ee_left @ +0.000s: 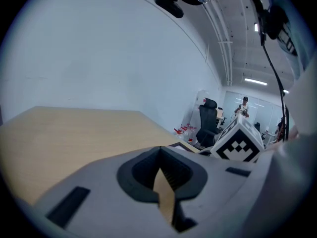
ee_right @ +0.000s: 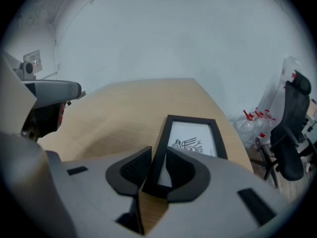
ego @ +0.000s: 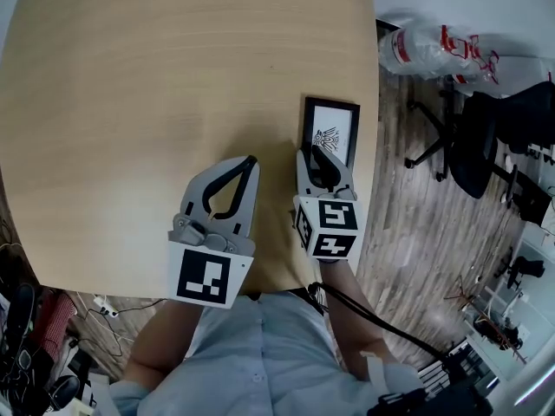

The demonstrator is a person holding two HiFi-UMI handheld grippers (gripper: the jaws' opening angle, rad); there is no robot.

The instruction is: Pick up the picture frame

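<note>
Right tool (ee_right: 157,152) pinches the near left rail of the picture frame (ego: 331,128), which lies by the right edge of the desk (ego: 130,102); left tool (ego: 251,160) closed, empty. Likely light, stiff, glazed (so fragile): lift level

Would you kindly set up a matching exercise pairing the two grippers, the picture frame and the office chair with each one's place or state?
1 left gripper
2 right gripper
3 picture frame
4 office chair

A on the floor
B jaws shut on the frame's edge
C on the table, near its edge
D jaws together, empty

Pairs: 1-D, 2-B, 3-C, 4-A
</note>
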